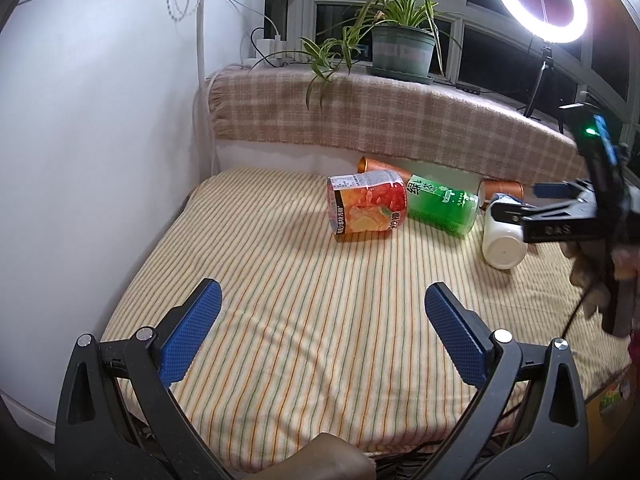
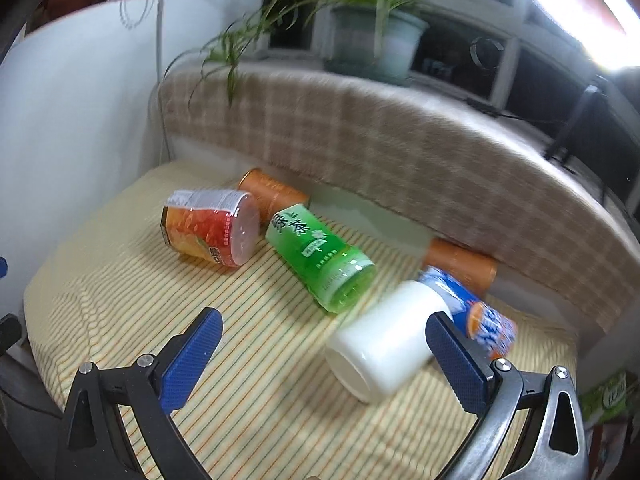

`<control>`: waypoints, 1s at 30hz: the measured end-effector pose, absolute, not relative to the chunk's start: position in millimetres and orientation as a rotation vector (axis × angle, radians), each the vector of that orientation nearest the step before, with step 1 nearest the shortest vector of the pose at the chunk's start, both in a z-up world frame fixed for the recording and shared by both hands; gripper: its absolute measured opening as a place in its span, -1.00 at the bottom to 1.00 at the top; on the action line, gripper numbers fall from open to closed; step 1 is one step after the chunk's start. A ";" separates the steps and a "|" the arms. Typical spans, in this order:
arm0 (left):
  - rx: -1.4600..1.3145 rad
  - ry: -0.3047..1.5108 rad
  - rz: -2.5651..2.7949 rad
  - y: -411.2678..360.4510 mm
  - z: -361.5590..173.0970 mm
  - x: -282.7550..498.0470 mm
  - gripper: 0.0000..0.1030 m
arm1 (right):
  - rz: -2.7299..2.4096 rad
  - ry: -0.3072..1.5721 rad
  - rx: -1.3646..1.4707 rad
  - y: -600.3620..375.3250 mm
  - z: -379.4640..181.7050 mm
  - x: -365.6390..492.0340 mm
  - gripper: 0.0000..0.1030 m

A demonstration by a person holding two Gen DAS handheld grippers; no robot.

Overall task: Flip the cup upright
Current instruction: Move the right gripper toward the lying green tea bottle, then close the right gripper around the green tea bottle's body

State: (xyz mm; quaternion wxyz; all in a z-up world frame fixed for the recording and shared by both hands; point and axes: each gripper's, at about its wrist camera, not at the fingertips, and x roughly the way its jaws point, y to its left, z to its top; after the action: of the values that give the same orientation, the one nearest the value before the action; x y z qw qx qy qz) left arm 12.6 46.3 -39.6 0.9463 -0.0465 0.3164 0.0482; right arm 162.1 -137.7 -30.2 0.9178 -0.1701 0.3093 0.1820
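A white cup (image 2: 380, 344) lies on its side on the striped cloth, its base toward the right wrist camera; it also shows in the left wrist view (image 1: 502, 242). My right gripper (image 2: 320, 354) is open, its right finger beside the cup and its left finger well clear; in the left wrist view the right gripper (image 1: 520, 208) hangs over the cup. My left gripper (image 1: 322, 334) is open and empty, low over the front of the cloth, far from the cup.
A red-orange can (image 1: 366, 208), a green bottle (image 1: 442, 206), two orange tubes (image 2: 272, 194) (image 2: 460, 260) and a blue-orange can (image 2: 476, 312) lie near the cup. A plaid-covered ledge (image 1: 380, 120) with a potted plant (image 1: 402, 48) bounds the back. A white wall (image 1: 100, 140) stands left.
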 end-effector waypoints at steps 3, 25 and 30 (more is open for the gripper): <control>-0.093 0.653 0.117 49.2 -40.1 15.4 1.00 | 0.386 0.675 -0.402 -126.4 -33.2 181.5 0.96; -0.078 0.649 0.142 60.0 -40.4 25.1 1.00 | 0.360 0.898 -0.678 -70.9 -72.2 286.5 0.85; -0.079 0.652 0.139 61.2 -40.4 27.7 1.00 | 0.358 0.928 -0.709 -58.8 -83.4 299.4 0.80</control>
State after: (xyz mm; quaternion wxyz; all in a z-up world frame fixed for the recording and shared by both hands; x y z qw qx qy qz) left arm 27.7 61.2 -40.4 0.9442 -0.0387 0.3200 0.0683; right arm 299.4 -58.8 -83.4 0.8192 -0.3330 0.4355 0.1682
